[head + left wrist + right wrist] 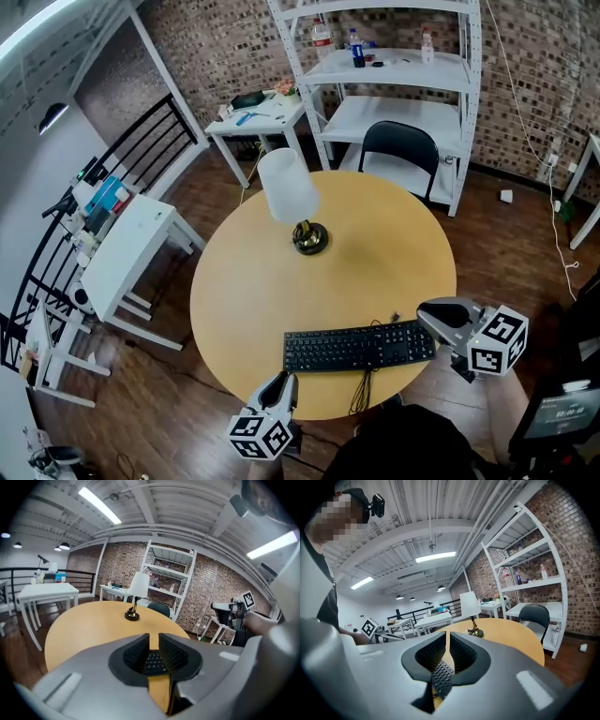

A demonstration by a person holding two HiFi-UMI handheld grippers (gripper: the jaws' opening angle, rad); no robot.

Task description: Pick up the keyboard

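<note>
A black keyboard lies near the front edge of the round wooden table. My left gripper is below the table's edge, just in front of the keyboard's left end, and is not touching it. In the left gripper view its jaws stand a little apart with nothing between them, and the keyboard shows beyond the gap. My right gripper is at the keyboard's right end. Its jaws are parted by a narrow slit and hold nothing, with the keyboard just ahead.
A lamp with a white shade stands at the middle of the table. The keyboard's cable hangs over the front edge. A black chair and white shelving are behind the table. A white side table stands at the left.
</note>
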